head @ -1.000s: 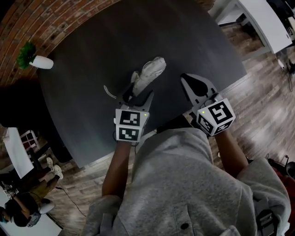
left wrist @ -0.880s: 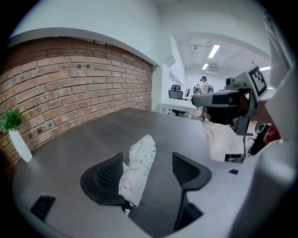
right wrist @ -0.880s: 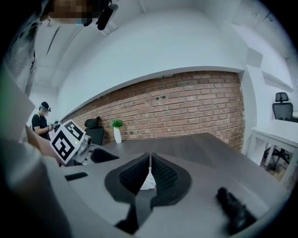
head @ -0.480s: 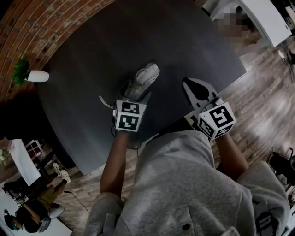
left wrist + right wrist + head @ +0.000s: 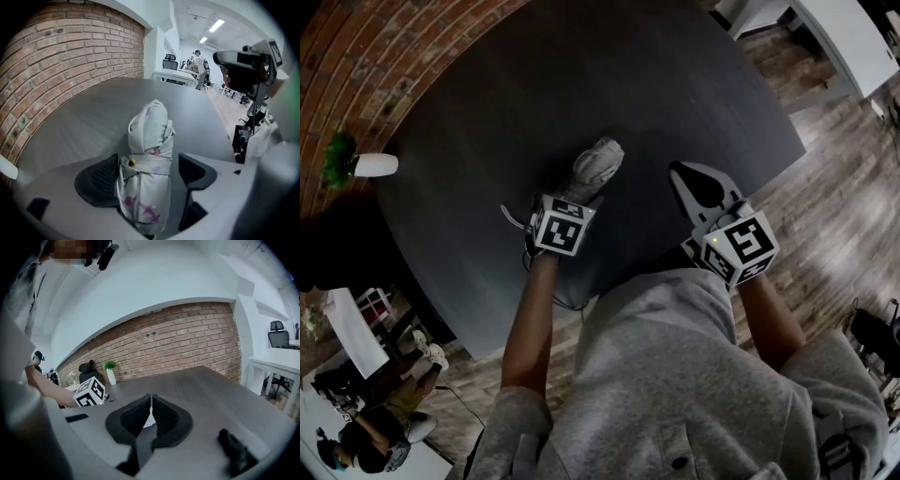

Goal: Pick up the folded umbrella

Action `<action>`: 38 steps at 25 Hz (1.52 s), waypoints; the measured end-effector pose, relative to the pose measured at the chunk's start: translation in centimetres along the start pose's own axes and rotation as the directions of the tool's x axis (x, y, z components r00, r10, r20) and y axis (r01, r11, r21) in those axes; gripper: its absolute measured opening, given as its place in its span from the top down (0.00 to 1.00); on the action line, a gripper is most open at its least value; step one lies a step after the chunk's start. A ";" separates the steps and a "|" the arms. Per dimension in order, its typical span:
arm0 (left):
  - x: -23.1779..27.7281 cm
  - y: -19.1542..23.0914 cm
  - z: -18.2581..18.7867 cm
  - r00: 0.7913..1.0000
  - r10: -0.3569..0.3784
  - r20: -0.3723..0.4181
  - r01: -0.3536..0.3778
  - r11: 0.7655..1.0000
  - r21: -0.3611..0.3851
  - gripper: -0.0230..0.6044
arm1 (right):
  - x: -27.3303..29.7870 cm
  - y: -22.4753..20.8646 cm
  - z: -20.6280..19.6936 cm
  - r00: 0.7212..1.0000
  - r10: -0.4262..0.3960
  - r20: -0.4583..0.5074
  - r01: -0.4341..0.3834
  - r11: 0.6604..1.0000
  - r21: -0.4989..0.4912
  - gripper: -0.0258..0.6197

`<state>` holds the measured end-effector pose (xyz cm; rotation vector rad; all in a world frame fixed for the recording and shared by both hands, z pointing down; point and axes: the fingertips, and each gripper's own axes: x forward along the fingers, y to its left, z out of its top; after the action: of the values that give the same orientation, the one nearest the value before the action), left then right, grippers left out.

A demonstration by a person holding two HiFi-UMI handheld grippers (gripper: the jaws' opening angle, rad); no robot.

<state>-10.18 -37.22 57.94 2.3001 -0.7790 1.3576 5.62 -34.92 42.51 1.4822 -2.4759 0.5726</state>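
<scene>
The folded umbrella (image 5: 600, 159), pale cloth with pink print, lies on the dark table (image 5: 487, 103). My left gripper (image 5: 571, 193) points steeply down over its near end, and the marker cube hides most of the jaws in the head view. In the left gripper view the umbrella (image 5: 146, 154) lies between the jaws of the left gripper (image 5: 149, 165), which have just been opening. The left pad is against the cloth and the right pad stands apart. My right gripper (image 5: 684, 174) hovers to the right of the umbrella, jaws together and empty (image 5: 150, 405).
A small plant in a white pot (image 5: 358, 165) stands at the table's far left, against the brick wall. A thin pale strap (image 5: 512, 215) lies on the table left of the left gripper. Wooden floor and white desks lie beyond the table's right edge.
The left gripper has come down and tilted more steeply over the umbrella's near end, its jaws spreading around it. The right gripper has shifted a little.
</scene>
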 end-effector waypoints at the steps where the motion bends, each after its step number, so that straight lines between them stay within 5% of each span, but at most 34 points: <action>1: 0.3 0.0 -0.1 1.000 -0.008 -0.011 0.008 1.000 0.000 0.35 | 0.2 -0.1 0.1 1.000 0.000 0.001 0.000 1.000 0.003 0.91; 13: 2.5 0.4 -0.7 0.997 -0.039 -0.071 0.037 0.999 -0.033 0.35 | 0.3 -1.3 -0.6 1.000 -0.020 -0.011 0.020 0.999 0.028 0.91; 19: 2.2 -0.3 -0.4 0.996 -0.002 -0.090 -0.003 0.999 -0.053 0.49 | 0.3 -0.9 -0.3 1.000 -0.008 -0.004 0.008 1.000 0.025 0.91; 27: 2.6 0.1 -0.6 0.993 -0.006 -0.116 0.001 0.999 -0.044 0.44 | 0.7 -0.5 -0.2 1.000 -0.001 -0.007 0.001 1.000 0.017 0.91; 38: 2.1 -0.4 -0.6 0.998 0.025 -0.053 -0.031 0.994 -0.104 0.51 | 0.0 -0.5 0.5 1.000 -0.012 0.014 0.012 1.000 0.001 0.91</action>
<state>-9.52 -37.14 60.08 2.1733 -0.8483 1.3490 6.05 -35.39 42.18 1.5052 -2.4761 0.5628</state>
